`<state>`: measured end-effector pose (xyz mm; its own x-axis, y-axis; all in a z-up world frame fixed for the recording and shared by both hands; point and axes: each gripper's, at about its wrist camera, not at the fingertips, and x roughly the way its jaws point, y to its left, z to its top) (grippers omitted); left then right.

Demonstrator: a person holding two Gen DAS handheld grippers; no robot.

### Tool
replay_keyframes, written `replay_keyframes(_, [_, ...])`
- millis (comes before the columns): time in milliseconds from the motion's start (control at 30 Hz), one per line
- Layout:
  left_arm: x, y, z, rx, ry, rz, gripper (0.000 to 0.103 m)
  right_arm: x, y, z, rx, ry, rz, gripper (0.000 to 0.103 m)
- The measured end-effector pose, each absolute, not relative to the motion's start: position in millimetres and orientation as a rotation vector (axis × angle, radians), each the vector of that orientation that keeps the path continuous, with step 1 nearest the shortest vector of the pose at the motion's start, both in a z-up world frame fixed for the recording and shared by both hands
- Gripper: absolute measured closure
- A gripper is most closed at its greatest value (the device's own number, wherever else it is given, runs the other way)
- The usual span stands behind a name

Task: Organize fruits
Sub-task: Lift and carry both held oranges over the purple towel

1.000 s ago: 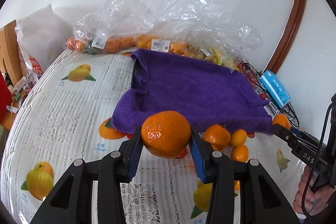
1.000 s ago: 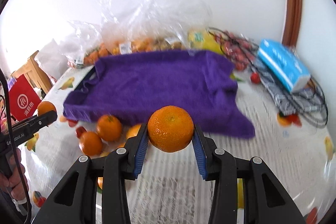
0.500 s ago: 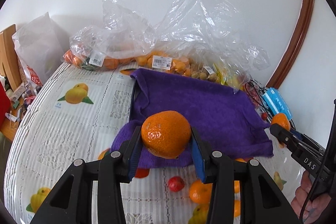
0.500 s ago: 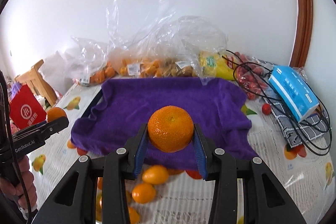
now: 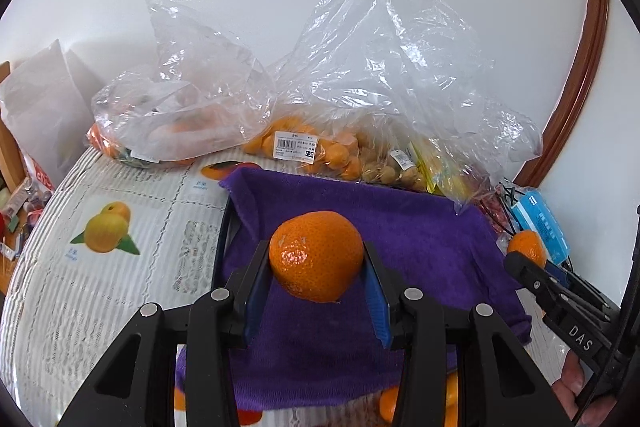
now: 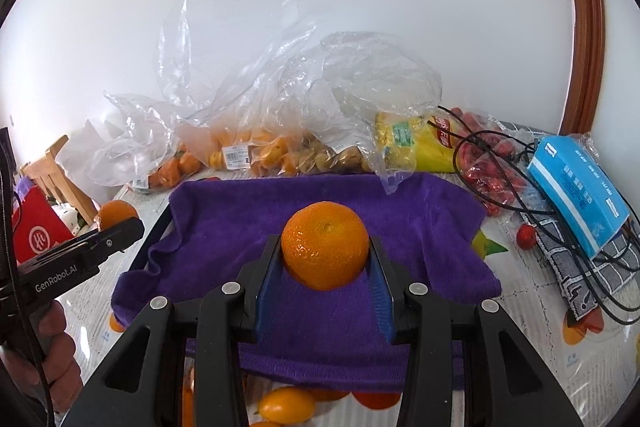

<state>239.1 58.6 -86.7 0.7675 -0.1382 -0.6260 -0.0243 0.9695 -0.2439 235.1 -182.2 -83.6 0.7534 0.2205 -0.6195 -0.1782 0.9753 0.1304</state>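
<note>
Gripping one orange apiece, the left gripper (image 5: 316, 283) pinched an orange (image 5: 316, 255) and the right gripper (image 6: 325, 277) pinched a second orange (image 6: 325, 245), both held above the purple towel (image 6: 320, 211), loose fruit (image 6: 286, 403) seen below its near edge.

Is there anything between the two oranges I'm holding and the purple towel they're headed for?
Nothing visible. The left tongs hold one orange and the right tongs hold another orange, both over the purple towel; its surface under them shows bare. The fruit bags sit beyond its far edge.
</note>
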Motion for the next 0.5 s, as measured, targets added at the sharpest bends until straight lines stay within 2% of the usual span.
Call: replay_keyframes(500, [254.1, 57.4, -131.5, -0.207, 0.778, -0.030, 0.062, 255.0, -191.1, -130.6, 0.041, 0.789, 0.181, 0.062])
